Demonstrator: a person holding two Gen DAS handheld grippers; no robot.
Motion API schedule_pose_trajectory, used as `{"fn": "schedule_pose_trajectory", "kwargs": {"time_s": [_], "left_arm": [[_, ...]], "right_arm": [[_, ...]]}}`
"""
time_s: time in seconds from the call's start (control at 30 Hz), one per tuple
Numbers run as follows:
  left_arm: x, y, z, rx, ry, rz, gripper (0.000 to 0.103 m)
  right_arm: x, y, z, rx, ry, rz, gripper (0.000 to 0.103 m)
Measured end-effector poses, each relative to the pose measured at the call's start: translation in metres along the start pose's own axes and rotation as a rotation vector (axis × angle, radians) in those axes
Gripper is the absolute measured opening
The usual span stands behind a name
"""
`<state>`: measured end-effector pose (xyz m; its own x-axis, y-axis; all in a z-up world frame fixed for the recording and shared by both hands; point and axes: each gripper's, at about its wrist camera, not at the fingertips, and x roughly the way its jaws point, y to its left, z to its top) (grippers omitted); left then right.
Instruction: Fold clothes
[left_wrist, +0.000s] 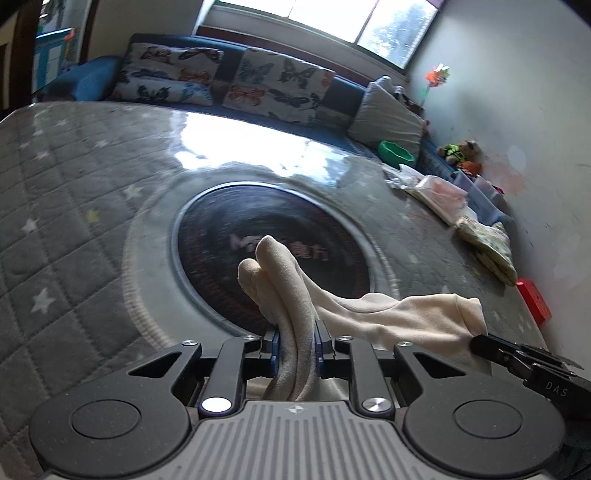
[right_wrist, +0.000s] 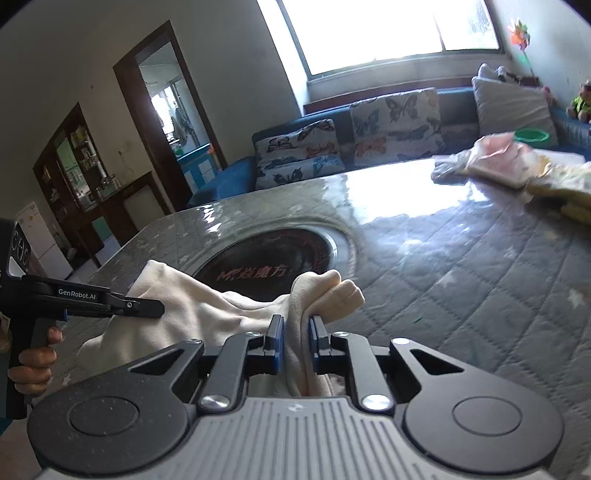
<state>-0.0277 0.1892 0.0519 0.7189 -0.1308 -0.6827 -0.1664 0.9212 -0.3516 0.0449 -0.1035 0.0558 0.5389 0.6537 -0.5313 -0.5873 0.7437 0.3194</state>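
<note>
A cream garment (left_wrist: 388, 314) hangs stretched between my two grippers above the grey quilted table (left_wrist: 74, 206). My left gripper (left_wrist: 295, 347) is shut on a bunched fold of it, which sticks up past the blue pads. My right gripper (right_wrist: 295, 343) is shut on another bunched fold of the same cream garment (right_wrist: 207, 306). The right gripper shows in the left wrist view (left_wrist: 480, 341) at the cloth's far corner. The left gripper shows in the right wrist view (right_wrist: 159, 308) at the left, held by a hand.
A round dark heater plate (left_wrist: 273, 254) is set into the table under the cloth. Folded clothes (left_wrist: 495, 251) and plastic bags (right_wrist: 491, 158) lie at the table's right side, with a red box (left_wrist: 533, 301) nearby. A blue sofa with butterfly cushions (right_wrist: 395, 122) stands behind the table.
</note>
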Motion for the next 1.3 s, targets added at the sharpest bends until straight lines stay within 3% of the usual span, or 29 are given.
{"fn": "schedule_pose_trajectory", "kwargs": {"time_s": [0.2,0.33,0.47,0.6,0.7,0.83,1.03,1.3], "left_arm": [[0.019,-0.033,0.009,0.052,0.013,-0.028,0.018],[0.034,-0.063,0.017,0.103,0.008,-0.045,0.018],[0.052,-0.086,0.021,0.153,0.014,-0.025,0.018],[0.058,-0.091,0.019,0.164,0.027,-0.010,0.018],[0.056,-0.086,0.018,0.154,0.027,0.006,0.018],[0.055,-0.077,0.016,0.144,0.036,0.034,0.018],[0.057,-0.068,0.014,0.130,0.048,0.051,0.019],[0.060,-0.062,0.012,0.117,0.056,0.052,0.019]], "right_arm": [[-0.023,-0.014,0.008,-0.012,-0.034,-0.070,0.012],[-0.042,-0.030,0.015,-0.003,-0.071,-0.122,0.002],[-0.052,-0.047,0.017,0.014,-0.075,-0.174,0.002],[-0.055,-0.062,0.008,0.041,-0.046,-0.185,0.009],[-0.047,-0.073,-0.005,0.074,-0.004,-0.168,0.036],[-0.026,-0.085,-0.018,0.137,0.037,-0.119,0.041],[-0.007,-0.091,-0.024,0.184,0.039,-0.135,0.050],[0.002,-0.082,-0.024,0.161,0.043,-0.120,0.049]]}}
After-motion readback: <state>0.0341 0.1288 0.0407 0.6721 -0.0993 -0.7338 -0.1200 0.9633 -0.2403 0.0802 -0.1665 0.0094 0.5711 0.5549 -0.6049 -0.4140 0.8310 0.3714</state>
